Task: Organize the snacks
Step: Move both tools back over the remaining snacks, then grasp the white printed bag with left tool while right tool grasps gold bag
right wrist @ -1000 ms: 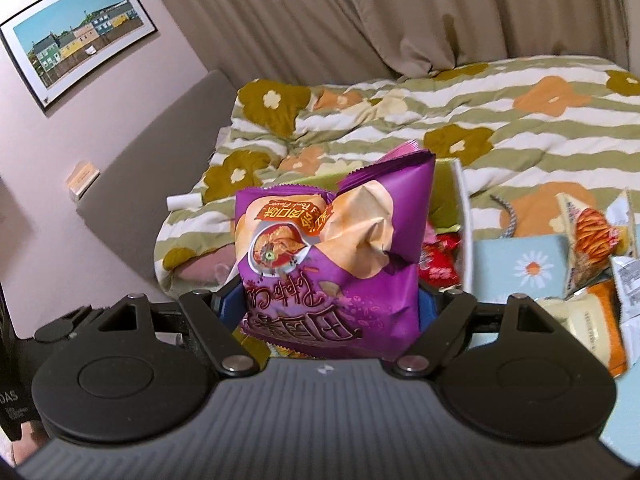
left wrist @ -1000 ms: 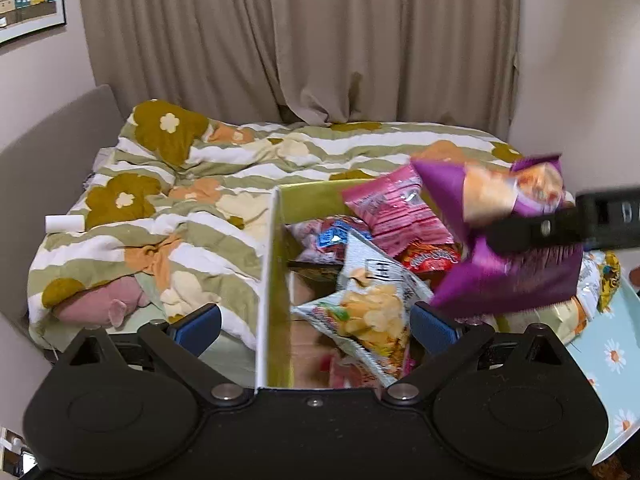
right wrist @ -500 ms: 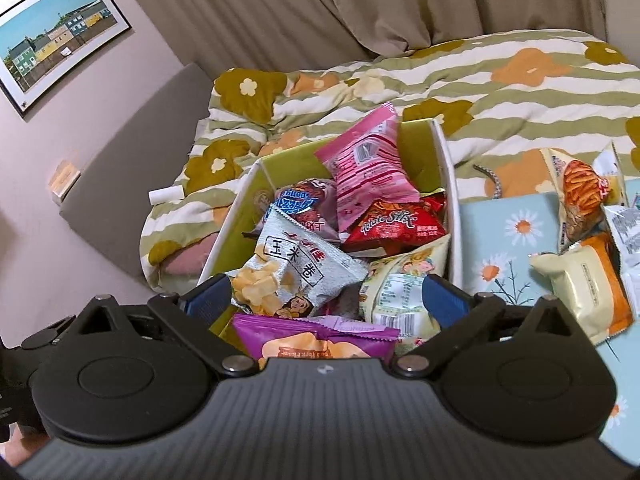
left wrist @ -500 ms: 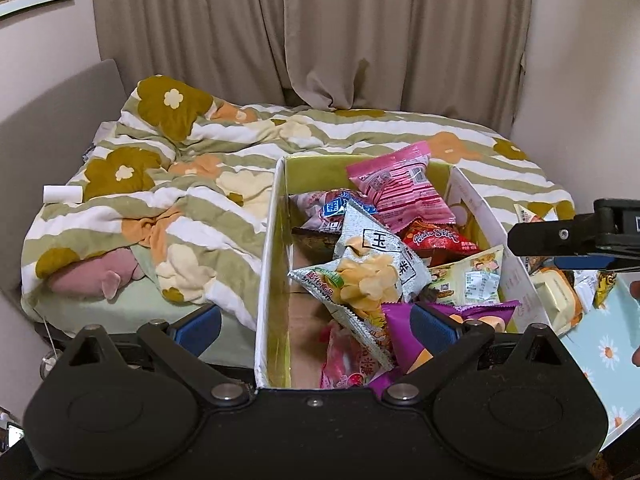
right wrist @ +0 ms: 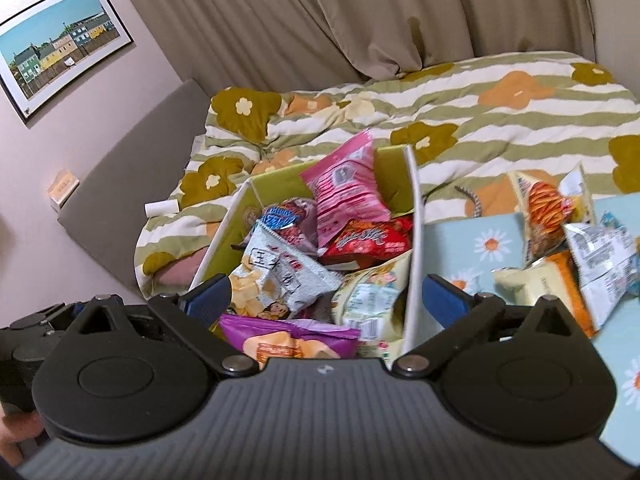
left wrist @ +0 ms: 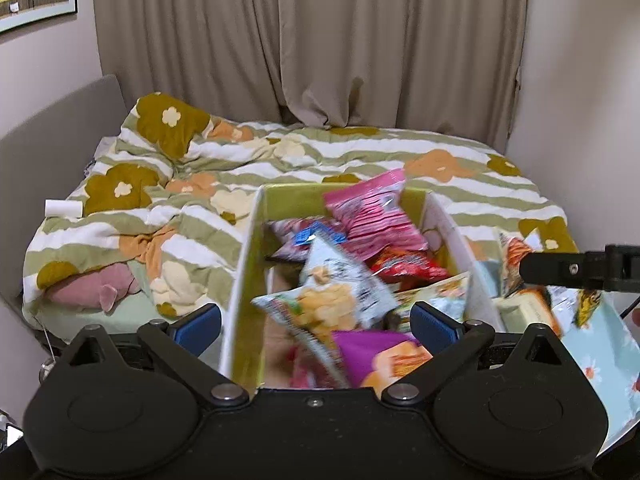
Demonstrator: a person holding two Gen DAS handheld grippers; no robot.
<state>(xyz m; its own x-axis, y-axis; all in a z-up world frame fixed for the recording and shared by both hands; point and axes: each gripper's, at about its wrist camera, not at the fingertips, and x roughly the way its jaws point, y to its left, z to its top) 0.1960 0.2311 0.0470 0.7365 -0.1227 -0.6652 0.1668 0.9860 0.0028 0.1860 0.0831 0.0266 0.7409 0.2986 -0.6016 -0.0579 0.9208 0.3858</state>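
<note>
While wide apart, right claw (right wrist: 326, 298) empty above purple bag (right wrist: 290, 338) in box (right wrist: 414, 216).

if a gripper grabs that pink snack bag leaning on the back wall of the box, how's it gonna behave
The pink snack bag looks puffed and crinkled, so it is probably light and will dent under the pads. Its glossy film may slip unless pinched near a sealed edge. It leans on other packets in the box, so lifting it may shift them.

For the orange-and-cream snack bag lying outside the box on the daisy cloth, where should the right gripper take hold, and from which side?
My guess: the orange-and-cream bag lies flat beside the box, partly under a silver packet. Bring the open right gripper down from above and pinch its exposed cream end nearest the box; that end looks free of the other packets.
</note>
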